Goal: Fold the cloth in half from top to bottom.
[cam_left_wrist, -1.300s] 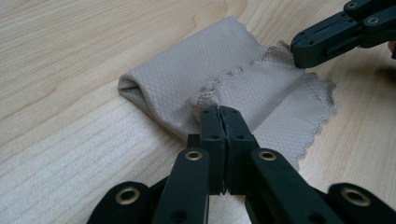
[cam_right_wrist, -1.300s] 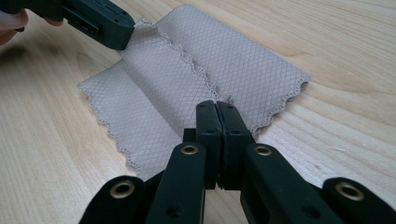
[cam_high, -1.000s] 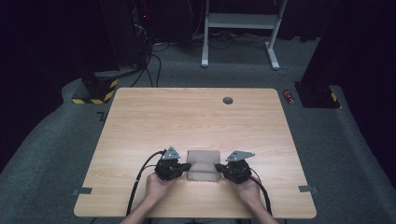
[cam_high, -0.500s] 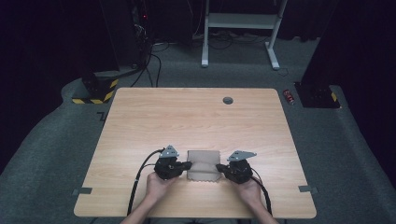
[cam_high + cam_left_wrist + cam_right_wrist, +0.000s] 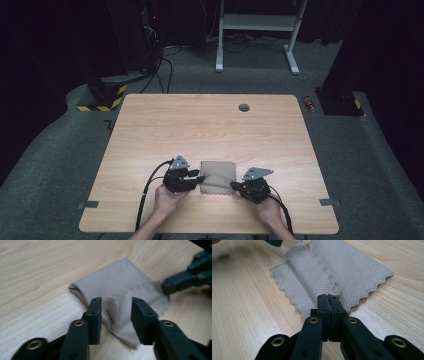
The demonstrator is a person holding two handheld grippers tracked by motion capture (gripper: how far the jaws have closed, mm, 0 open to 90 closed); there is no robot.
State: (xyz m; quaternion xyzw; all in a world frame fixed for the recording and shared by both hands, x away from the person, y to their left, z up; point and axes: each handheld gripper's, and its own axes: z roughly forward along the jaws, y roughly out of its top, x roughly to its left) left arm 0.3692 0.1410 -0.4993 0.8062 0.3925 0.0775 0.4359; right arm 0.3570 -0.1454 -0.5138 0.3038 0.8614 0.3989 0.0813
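The folded beige cloth (image 5: pixel 218 176) lay near the table (image 5: pixel 150 130) front edge, right gripper (image 5: pixel 328 298) clenched on its scalloped corner, left gripper (image 5: pixel 116 305) just opening and straddling a ridge, so any right-hand tug could have undone the fold.

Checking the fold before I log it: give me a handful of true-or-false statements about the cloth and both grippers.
1. The right gripper is shut on the cloth. True.
2. The left gripper is clamped on the cloth. False: its fingers have just been opening and stand apart, with a raised fold between them.
3. The cloth has a scalloped edge. True.
4. The cloth lies at the table's far edge. False: it lies near the person's edge.
5. The cloth is bright red. False: it is beige-grey.
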